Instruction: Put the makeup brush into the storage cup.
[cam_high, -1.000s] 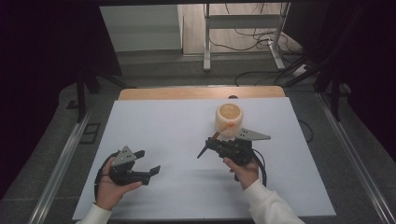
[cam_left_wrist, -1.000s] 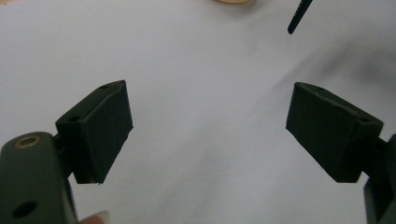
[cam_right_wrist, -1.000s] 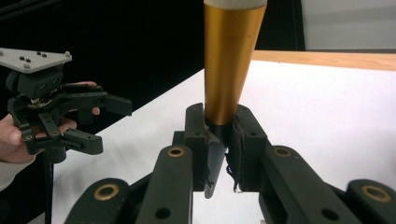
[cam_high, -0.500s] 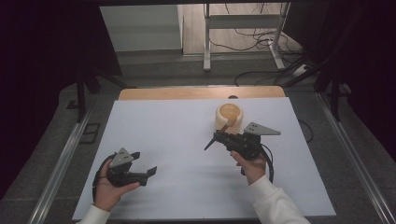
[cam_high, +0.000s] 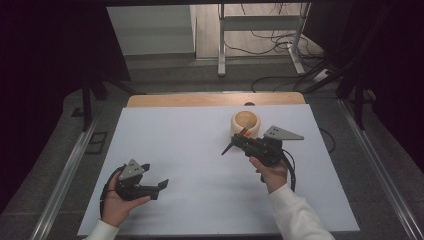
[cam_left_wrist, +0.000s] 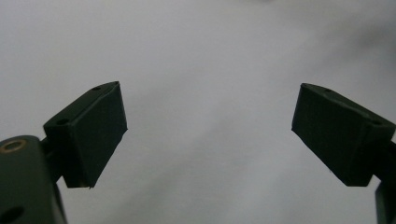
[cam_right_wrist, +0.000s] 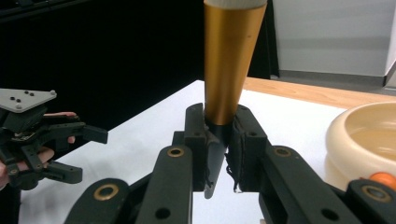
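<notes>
My right gripper (cam_high: 239, 142) is shut on a brush (cam_right_wrist: 229, 60). The brush has a gold cone below a cream shaft, and its black tip hangs down between the jaws. It stands about upright over the white table (cam_high: 200, 150); from above its gold part (cam_high: 243, 133) lies just in front of a cream bowl (cam_high: 246, 121). That bowl (cam_right_wrist: 359, 140) is close on the right of the right gripper view. My left gripper (cam_high: 159, 185) rests low at the near left, open, with nothing between its fingers (cam_left_wrist: 93, 130). The left gripper (cam_right_wrist: 86, 151) also appears far left in the right gripper view.
A wooden strip (cam_high: 210, 99) runs along the table's far edge. Beyond it are a dark floor, cables and a metal stand (cam_high: 260, 30). Rails run along both sides of the table. The white surface between the two grippers is bare.
My right gripper has carried the brush to the right and farther away, up beside the bowl. The left gripper has barely shifted.
</notes>
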